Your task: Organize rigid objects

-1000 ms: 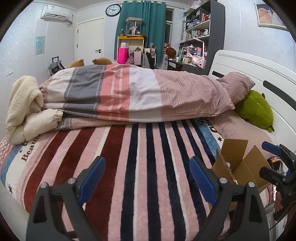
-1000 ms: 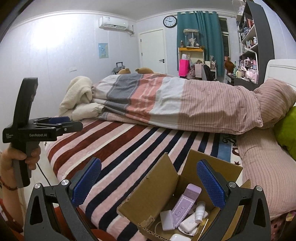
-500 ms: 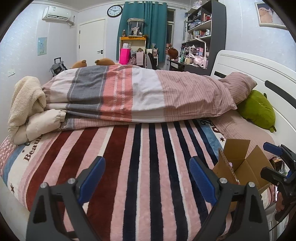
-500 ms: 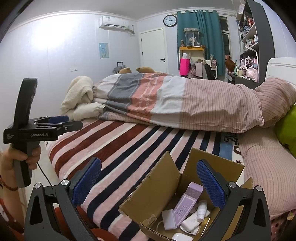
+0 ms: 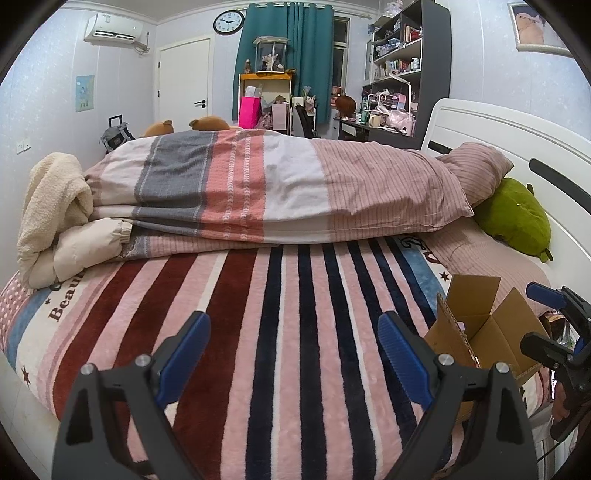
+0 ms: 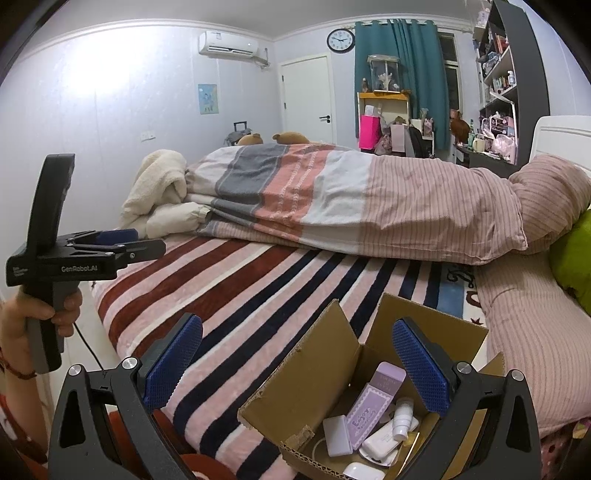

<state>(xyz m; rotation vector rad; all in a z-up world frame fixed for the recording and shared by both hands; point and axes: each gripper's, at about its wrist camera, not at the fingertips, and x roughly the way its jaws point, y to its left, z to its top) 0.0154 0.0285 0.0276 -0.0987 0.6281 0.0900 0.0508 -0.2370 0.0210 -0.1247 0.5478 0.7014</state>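
This is a bedroom in a home. Ahead of the grippers lies a bed [image 5: 295, 332] with a striped blanket and a folded quilt [image 5: 280, 188]; its white headboard [image 5: 517, 147] is on the right. Beyond the bed stand a white door [image 5: 184, 77], teal curtains [image 5: 284, 48] and a wall clock [image 5: 228, 22]. An air conditioner [image 5: 114, 31] hangs at upper left, and crowded shelves [image 5: 402, 55] stand at far right.
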